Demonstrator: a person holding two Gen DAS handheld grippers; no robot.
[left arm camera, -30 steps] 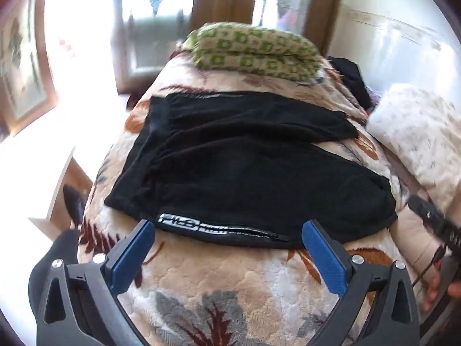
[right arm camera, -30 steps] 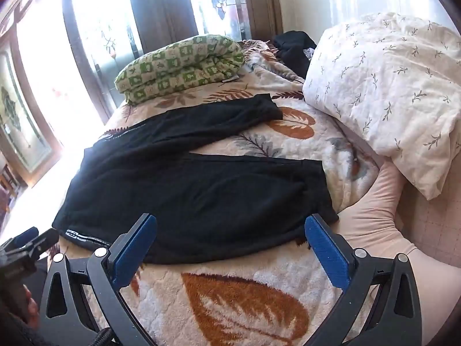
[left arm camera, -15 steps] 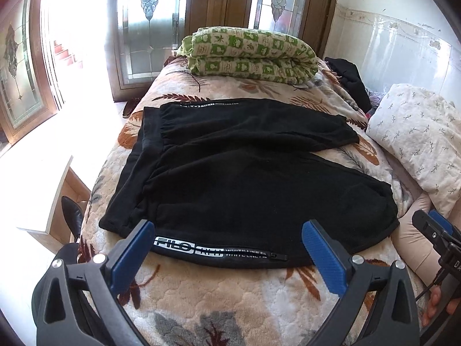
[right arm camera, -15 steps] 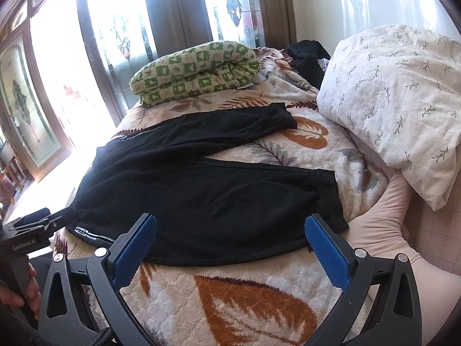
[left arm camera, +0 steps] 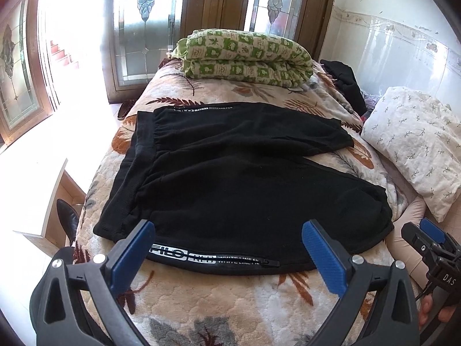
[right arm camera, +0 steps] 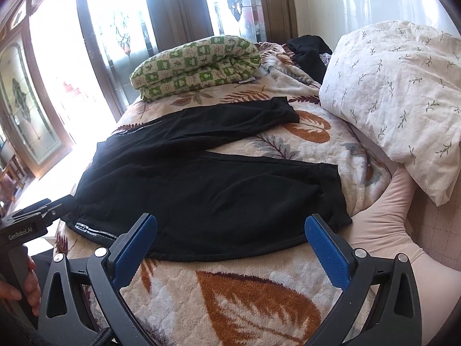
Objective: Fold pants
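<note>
Pants (left arm camera: 230,184) crosswise, waistband left, legs right.

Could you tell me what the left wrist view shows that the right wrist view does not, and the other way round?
Only the left wrist view shows the readable white lettering on the near pant leg, a white cabinet beside the bed, and the right gripper at its edge. Only the right wrist view shows the left gripper, held by a hand. Both show the black pants spread flat on the leaf-patterned blanket, the green checked quilt, the white pillow, and open blue fingers.
</note>
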